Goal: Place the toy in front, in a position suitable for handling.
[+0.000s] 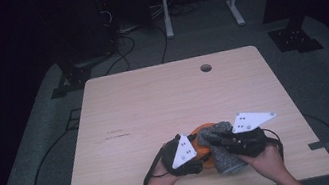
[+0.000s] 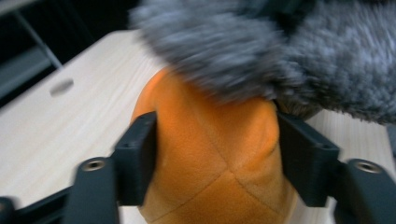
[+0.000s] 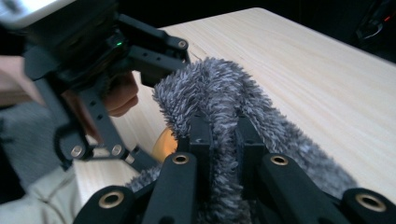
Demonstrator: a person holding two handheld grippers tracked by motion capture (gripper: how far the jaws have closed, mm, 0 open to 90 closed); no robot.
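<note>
Gripping an orange plush piece (image 2: 205, 154) between its pads, left gripper (image 2: 215, 161) holds it under grey fuzzy cloth (image 3: 219, 93); right gripper (image 3: 223, 140) pinches that cloth's fold, clamped tight.

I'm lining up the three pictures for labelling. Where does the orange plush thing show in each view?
High view: orange plush thing low centre, between the grippers, under the grey fuzzy cloth.
Left gripper view: centre, squeezed between the jaws.
Right gripper view: a sliver left of centre.
Shared landmark: the grey fuzzy cloth.
</note>
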